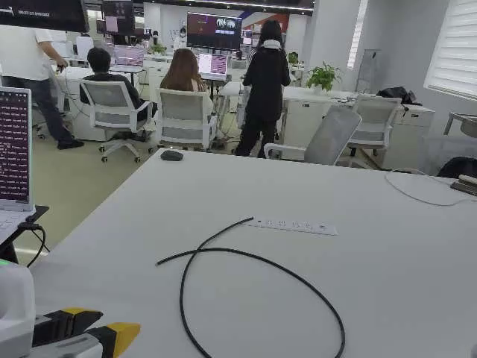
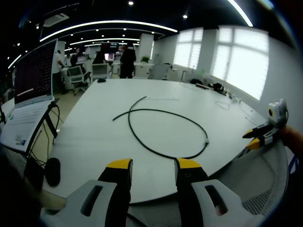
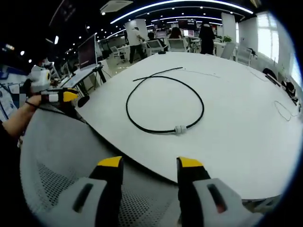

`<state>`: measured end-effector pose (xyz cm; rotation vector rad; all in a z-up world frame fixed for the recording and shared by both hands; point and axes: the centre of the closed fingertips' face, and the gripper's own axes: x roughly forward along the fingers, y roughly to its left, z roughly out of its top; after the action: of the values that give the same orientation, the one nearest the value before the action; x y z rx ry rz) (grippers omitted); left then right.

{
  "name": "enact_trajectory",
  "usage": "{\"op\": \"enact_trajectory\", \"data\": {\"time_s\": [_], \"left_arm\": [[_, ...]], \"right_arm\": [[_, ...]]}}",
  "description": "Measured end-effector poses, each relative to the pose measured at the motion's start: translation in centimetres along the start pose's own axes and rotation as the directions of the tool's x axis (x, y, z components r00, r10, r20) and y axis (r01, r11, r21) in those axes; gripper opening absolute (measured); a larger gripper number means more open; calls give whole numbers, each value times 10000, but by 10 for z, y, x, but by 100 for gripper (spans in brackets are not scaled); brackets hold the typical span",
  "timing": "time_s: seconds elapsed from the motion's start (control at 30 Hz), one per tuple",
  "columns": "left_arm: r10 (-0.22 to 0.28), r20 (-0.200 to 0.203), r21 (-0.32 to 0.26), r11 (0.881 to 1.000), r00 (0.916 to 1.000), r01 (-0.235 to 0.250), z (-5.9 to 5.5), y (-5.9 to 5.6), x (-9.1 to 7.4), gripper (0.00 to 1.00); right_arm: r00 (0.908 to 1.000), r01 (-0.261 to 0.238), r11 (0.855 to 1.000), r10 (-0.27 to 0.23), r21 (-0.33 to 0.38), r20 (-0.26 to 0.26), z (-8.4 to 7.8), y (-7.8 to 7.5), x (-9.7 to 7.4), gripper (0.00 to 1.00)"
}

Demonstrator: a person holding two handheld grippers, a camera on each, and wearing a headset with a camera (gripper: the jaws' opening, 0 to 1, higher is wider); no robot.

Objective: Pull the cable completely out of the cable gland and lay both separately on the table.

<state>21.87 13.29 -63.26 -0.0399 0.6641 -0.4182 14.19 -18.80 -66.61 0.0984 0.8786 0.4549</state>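
Observation:
A black cable [image 1: 223,249] lies in a loose loop with crossed ends on the white table [image 1: 387,283]. A small pale cable gland [image 3: 179,129] sits on the cable at the loop's near side, also seen as the gland [image 2: 207,141] in the left gripper view, where the cable [image 2: 163,110] curves across the tabletop. My left gripper [image 2: 152,165] is open and empty, held off the table's near edge, well short of the loop. My right gripper [image 3: 150,163] is open too, above a mesh chair back. The left gripper [image 1: 104,324] shows at the head view's lower left corner.
A white power strip [image 1: 294,225] lies beyond the loop, and a dark mouse [image 1: 171,155] sits at the far edge. A laptop [image 1: 13,149] stands to the left. A grey mesh chair back [image 3: 71,156] is below my right gripper. People and office chairs are behind the table.

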Motion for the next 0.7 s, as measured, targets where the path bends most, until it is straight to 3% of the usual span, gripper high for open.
{"op": "enact_trajectory", "data": {"time_s": [0.1, 0.7], "left_arm": [[-130, 127, -18, 9999, 9998, 131, 2, -2, 0, 57], [-120, -194, 59, 9999, 9997, 121, -3, -1, 1, 55]], "right_arm": [[10000, 16, 10000, -16, -59, -34, 0, 0, 0, 45], [9999, 39, 10000, -39, 29, 115, 2, 0, 0, 42]]}}
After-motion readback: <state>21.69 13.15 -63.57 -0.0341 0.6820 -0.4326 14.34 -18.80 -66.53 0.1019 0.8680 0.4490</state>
